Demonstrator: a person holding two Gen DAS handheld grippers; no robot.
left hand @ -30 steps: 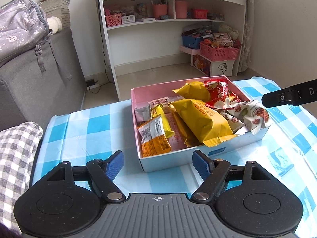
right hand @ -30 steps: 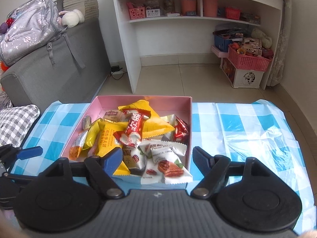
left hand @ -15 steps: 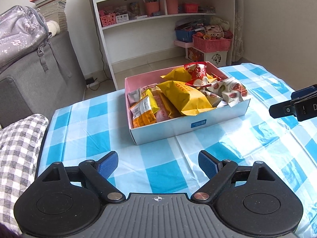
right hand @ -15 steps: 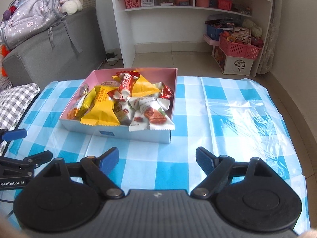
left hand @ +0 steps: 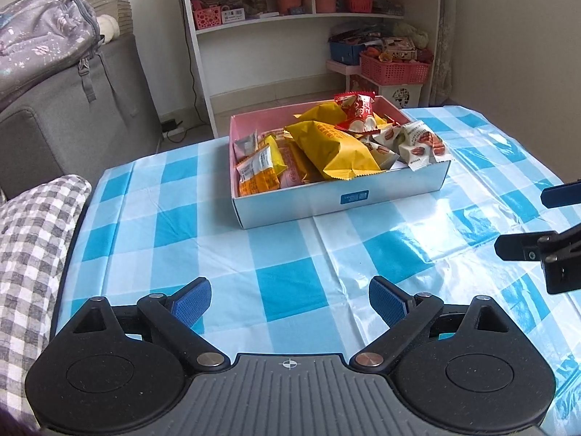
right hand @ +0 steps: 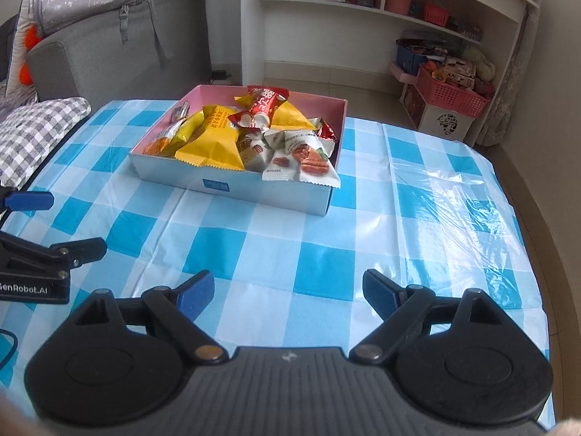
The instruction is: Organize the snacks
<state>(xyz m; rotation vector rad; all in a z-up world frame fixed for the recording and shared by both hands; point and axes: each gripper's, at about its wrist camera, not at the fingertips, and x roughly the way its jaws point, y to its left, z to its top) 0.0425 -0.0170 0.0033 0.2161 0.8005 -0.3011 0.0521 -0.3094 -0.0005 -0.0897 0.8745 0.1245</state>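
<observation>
Left tool (left hand: 289, 301): empty, jaws opening wide.
Right tool (right hand: 288, 294): empty, jaws opening.
Snacks (left hand: 334, 145): heaped in box (left hand: 337, 200), ahead of both tools.
Risk: overhanging packets (right hand: 301, 167) could slide onto tabletop (left hand: 283, 254) if nudged.

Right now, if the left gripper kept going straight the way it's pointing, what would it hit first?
Most likely the checked tablecloth: the left gripper, empty with its jaws opening, angles down at bare cloth short of the snack box. The box lies further along that line, though depth is hard to judge here.
</observation>
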